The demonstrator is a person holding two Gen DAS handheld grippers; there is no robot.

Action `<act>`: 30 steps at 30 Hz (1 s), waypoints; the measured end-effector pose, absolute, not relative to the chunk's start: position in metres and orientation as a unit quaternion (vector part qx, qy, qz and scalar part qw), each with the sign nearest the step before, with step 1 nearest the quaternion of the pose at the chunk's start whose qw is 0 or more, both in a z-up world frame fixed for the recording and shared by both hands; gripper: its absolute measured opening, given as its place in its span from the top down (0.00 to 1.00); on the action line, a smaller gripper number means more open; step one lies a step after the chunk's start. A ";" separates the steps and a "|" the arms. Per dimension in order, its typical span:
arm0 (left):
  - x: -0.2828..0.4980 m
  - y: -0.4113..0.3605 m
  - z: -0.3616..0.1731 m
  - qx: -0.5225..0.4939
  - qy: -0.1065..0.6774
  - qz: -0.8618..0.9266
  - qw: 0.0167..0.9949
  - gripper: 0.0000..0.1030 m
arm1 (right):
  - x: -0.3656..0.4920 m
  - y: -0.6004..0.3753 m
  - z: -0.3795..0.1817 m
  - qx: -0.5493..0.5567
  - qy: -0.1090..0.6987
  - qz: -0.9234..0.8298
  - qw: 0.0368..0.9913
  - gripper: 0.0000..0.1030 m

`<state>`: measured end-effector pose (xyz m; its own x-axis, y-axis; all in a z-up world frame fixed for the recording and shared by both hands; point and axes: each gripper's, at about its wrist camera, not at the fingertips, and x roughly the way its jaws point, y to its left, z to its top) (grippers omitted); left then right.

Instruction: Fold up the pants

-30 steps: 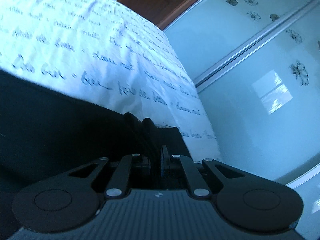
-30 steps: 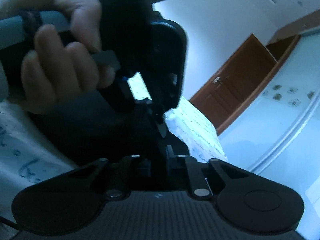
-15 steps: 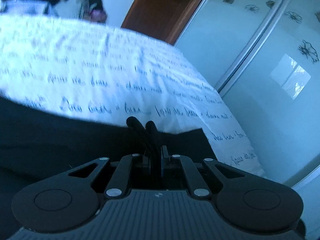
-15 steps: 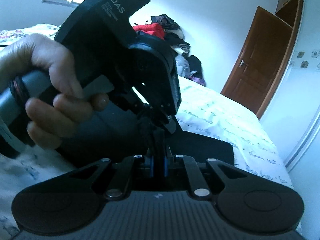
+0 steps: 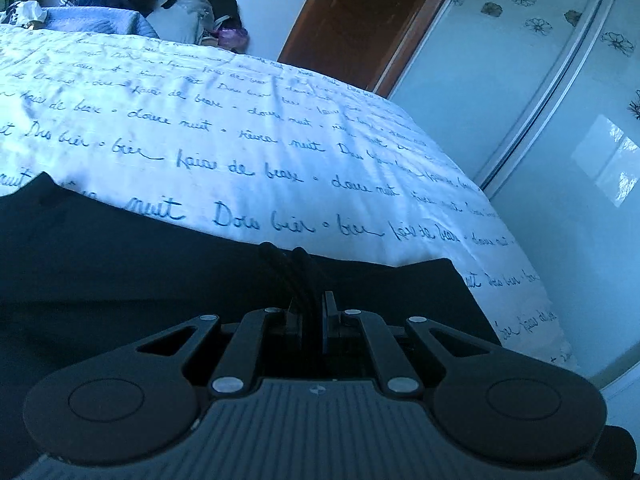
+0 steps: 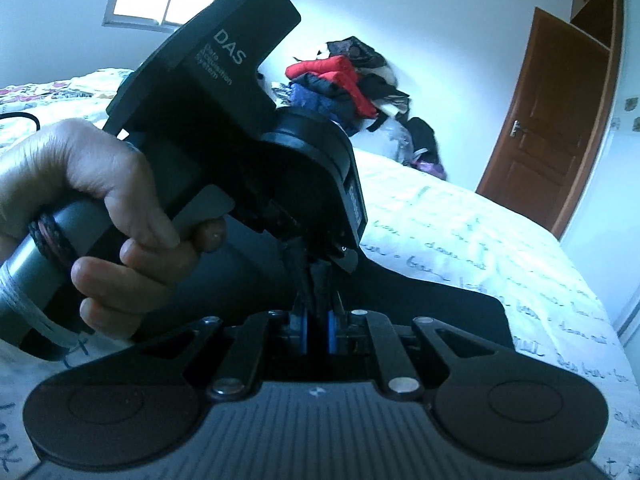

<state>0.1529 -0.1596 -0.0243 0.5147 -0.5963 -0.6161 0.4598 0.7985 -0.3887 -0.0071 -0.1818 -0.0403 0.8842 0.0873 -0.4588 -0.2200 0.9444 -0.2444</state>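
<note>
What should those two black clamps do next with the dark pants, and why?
Probably carry the pinched edge on across and lay it down. Both the left gripper and the right gripper are shut on bunched folds of the pants, lifted above the bedspread, so the fold looks unfinished.

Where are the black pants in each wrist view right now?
Left wrist: black pants fill the lower left, a fold pinched in the left gripper.
Right wrist: black pants lie centre-right, pinched in the right gripper.
Shared landmark: brown door.
</note>
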 end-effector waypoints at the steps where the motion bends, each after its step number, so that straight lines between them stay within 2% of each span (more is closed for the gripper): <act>1: 0.154 -0.156 -0.024 -0.088 0.385 -0.304 0.867 0.89 | -0.011 -0.182 -0.039 -0.147 0.226 0.082 0.959 0.91; 30: 0.167 -0.099 -0.026 -0.073 0.384 -0.267 0.881 0.87 | 0.002 -0.193 -0.038 -0.162 0.229 0.147 0.949 0.91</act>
<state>0.1671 -0.0991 -0.0264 0.5628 -0.5264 -0.6373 0.4135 0.8469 -0.3343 0.0024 -0.1925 -0.0377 0.8526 0.2039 -0.4812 -0.3523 0.9043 -0.2411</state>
